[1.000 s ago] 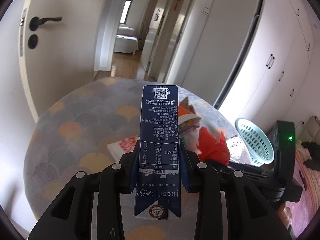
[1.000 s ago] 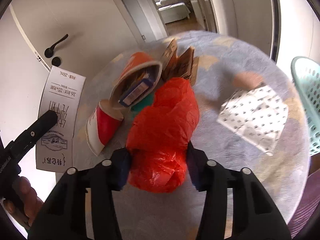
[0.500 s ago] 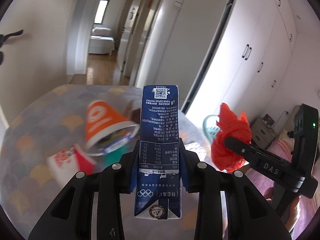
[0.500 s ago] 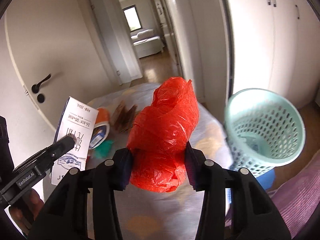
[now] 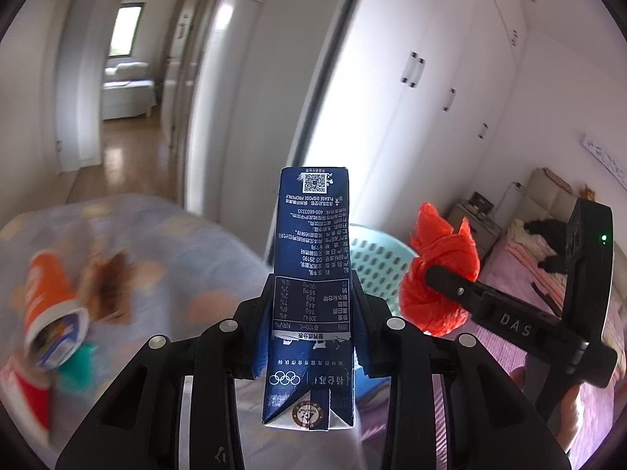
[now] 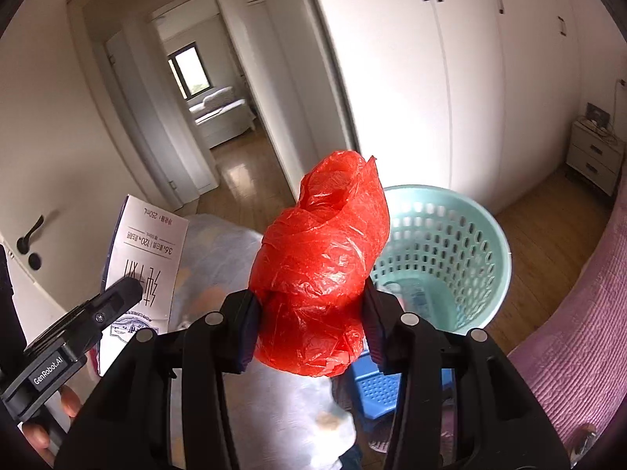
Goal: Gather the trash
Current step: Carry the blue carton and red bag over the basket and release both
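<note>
My left gripper (image 5: 311,313) is shut on a dark blue milk carton (image 5: 311,274) and holds it upright above the table edge. My right gripper (image 6: 311,321) is shut on a crumpled red plastic bag (image 6: 321,266); the bag also shows in the left wrist view (image 5: 439,274). A mint green perforated basket (image 6: 462,250) stands on the floor just beyond and right of the bag, and behind the carton in the left wrist view (image 5: 376,262). The carton's white side (image 6: 145,258) shows in the right wrist view, held by the left gripper's fingers (image 6: 113,301).
The patterned round table (image 5: 176,258) still holds an orange cup (image 5: 51,309), a red-and-white cup (image 5: 27,399), brown cardboard scraps (image 5: 109,286) and a teal scrap (image 5: 78,368). A blue stool (image 6: 376,391) stands below the basket. White wardrobes, a pink bed (image 6: 580,337) lie right.
Both grippers have swung right, away from the table, with the carton and red bag still held. The basket is now close in front of both.
</note>
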